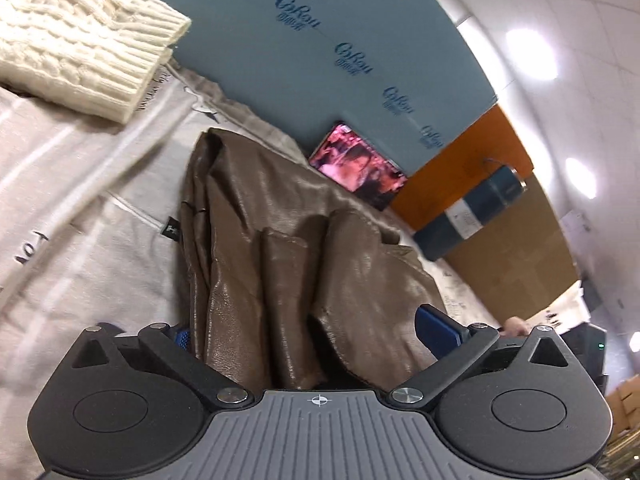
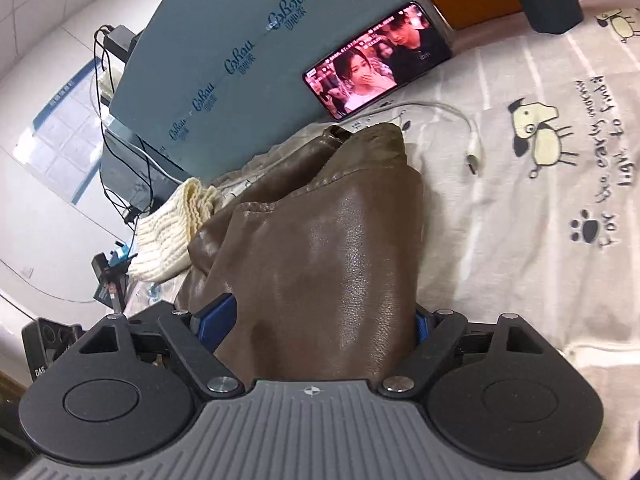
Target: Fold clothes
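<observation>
A brown leather garment (image 1: 280,240) lies bunched on a light printed sheet (image 1: 80,200). My left gripper (image 1: 308,332) is wide open, its blue fingers either side of the folds, which drape over its middle. My right gripper (image 2: 320,320) is also wide, with a thick fold of the same brown garment (image 2: 328,248) filling the gap between its blue fingers (image 2: 216,316). A folded cream knitted sweater (image 1: 80,40) lies on the sheet at the far left; its edge shows in the right wrist view (image 2: 168,240).
A phone (image 2: 376,60) playing video leans on a blue-grey board (image 1: 320,60). A white cable (image 2: 460,120) lies on the sheet (image 2: 540,240). A dark blue flask (image 1: 472,212) stands before an orange panel. Black cables and boxes hang off the left side.
</observation>
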Motion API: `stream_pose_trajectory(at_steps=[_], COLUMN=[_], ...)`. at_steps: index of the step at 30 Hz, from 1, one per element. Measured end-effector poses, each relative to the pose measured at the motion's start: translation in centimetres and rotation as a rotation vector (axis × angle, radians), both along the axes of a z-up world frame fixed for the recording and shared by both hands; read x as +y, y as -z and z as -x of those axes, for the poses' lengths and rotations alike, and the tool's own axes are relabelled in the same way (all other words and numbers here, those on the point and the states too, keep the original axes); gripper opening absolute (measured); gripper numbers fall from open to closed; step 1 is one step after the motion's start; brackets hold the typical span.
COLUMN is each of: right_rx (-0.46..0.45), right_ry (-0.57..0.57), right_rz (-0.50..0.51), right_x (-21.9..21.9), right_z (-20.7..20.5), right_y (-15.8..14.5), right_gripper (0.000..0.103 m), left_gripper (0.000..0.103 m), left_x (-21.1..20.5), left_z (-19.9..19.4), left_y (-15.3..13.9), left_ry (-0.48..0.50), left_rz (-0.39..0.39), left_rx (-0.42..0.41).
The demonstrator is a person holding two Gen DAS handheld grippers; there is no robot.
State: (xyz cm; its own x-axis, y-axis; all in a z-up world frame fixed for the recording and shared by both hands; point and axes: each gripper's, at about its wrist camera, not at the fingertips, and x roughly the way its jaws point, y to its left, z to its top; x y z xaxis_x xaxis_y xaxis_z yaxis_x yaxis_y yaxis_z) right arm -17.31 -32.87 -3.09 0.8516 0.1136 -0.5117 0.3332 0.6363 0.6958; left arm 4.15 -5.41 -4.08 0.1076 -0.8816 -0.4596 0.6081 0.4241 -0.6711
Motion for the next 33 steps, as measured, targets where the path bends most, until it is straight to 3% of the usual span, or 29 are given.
stream_pose_trajectory(at_steps=[1,2,3,4,6,10,14,19,28,33], right_rx=[0.001,0.002,0.003,0.013,0.011,-0.018,-0.071,-0.150,-0.287,-0.298], right_ry=[0.012,0.025,0.037,0.053,0.075,0.105,0.101,0.035,-0.130,-0.190], right_rz=[-0.004,-0.009,-0.013,-0.008,-0.012,-0.030,-0.052,-0.050,-0.089,-0.136], right_x=[0.0,0.0,0.0,0.0,0.1,0.6,1.8,4.7,9.9,12.6], right_z=[0.0,0.1,0.1,0.2,0.5,1.1,1.3,0.3,-5.4,-11.1], right_y=[0.0,0.1,0.1,0.1,-0.2,-1.1,-2.3,-4.0,-6.2,-6.3], right_gripper=[0.080,0.071,0.060,0.057,0.043,0.027,0.018,0.016,0.016,0.016], left_gripper=[0.095,0.091,0.078,0.060,0.044,0.025,0.020,0.019,0.018,0.018], left_x=[-0.1,-0.3,-0.4,-0.5,-0.7,-0.1,1.7,5.4,12.6,15.8], left_z=[0.3,0.7,1.1,1.4,2.2,3.3,3.8,4.3,3.5,1.2], left_y=[0.0,-0.1,-0.2,-0.2,-0.4,-1.1,-2.0,-2.9,-5.3,-5.9], left_ry=[0.000,-0.005,-0.010,-0.016,-0.002,0.049,0.057,0.001,-0.196,-0.327], left_rz=[-0.002,-0.013,-0.030,-0.051,-0.086,-0.094,-0.050,-0.020,0.025,0.010], left_rx=[-0.017,-0.046,-0.083,-0.124,-0.233,-0.378,-0.434,-0.480,-0.563,-0.579])
